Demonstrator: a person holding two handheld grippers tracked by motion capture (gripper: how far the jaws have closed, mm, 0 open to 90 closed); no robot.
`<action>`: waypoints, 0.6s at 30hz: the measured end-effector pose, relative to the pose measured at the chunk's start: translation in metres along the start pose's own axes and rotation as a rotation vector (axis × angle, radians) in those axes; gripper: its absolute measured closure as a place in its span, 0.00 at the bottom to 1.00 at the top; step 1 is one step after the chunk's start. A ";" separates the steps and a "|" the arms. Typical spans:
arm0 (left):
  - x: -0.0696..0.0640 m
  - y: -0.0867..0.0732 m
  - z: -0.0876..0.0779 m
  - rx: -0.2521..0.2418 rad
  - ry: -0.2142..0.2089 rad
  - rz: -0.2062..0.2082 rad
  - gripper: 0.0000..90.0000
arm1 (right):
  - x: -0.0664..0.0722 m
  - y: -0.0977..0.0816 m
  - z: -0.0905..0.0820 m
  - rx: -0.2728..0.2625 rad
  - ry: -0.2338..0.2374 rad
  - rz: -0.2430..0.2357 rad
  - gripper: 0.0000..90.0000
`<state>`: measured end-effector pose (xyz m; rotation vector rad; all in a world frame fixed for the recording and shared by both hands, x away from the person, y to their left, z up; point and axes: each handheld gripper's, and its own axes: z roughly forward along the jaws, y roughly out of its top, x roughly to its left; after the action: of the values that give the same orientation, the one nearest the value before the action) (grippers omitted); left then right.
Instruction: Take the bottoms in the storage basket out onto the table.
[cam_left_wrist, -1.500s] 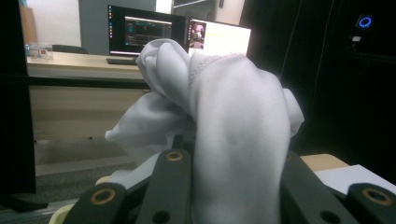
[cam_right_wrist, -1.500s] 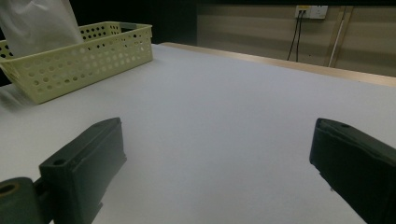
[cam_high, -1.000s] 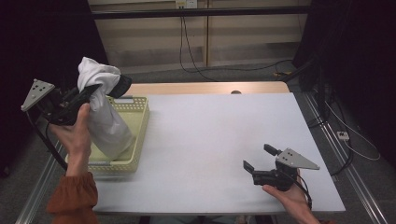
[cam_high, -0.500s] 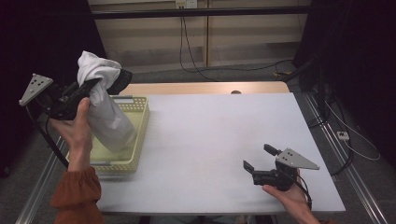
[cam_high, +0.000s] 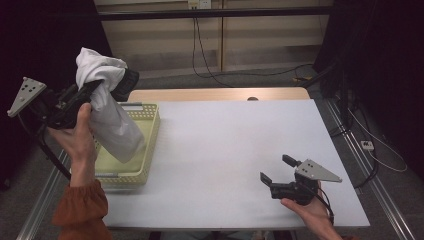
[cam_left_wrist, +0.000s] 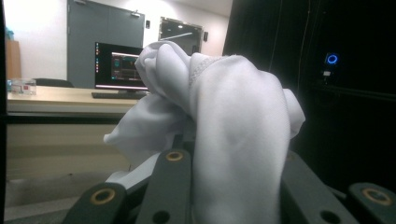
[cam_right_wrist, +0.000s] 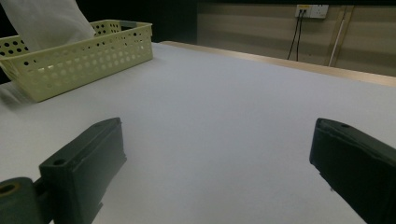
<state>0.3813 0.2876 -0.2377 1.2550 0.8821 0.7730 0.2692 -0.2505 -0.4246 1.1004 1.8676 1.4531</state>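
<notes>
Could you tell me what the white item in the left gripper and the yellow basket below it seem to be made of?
White cloth: soft woven or knit fabric, matte; it bunches, folds and hangs limp. Yellow basket: probably moulded plastic, slightly glossy, with rigid walls pierced by even round holes.

Soft white cloth (cam_high: 107, 117), matt and creased, is seen beside a perforated pale-yellow plastic basket (cam_high: 145, 150); the table (cam_high: 240, 150) is topped in smooth matt white, edged in wood.
</notes>
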 end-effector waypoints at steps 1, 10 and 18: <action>0.000 0.001 -0.001 -0.003 -0.003 0.002 0.87 | 0.000 0.000 0.000 0.000 0.000 0.001 0.03; -0.002 0.008 -0.007 -0.023 -0.009 0.000 0.87 | 0.000 0.000 0.000 0.001 -0.001 -0.003 0.03; -0.007 0.014 -0.010 -0.039 -0.031 -0.012 0.87 | 0.000 0.000 0.000 0.002 0.002 -0.001 0.03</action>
<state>0.3687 0.2883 -0.2237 1.2231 0.8446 0.7558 0.2689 -0.2510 -0.4246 1.0989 1.8708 1.4527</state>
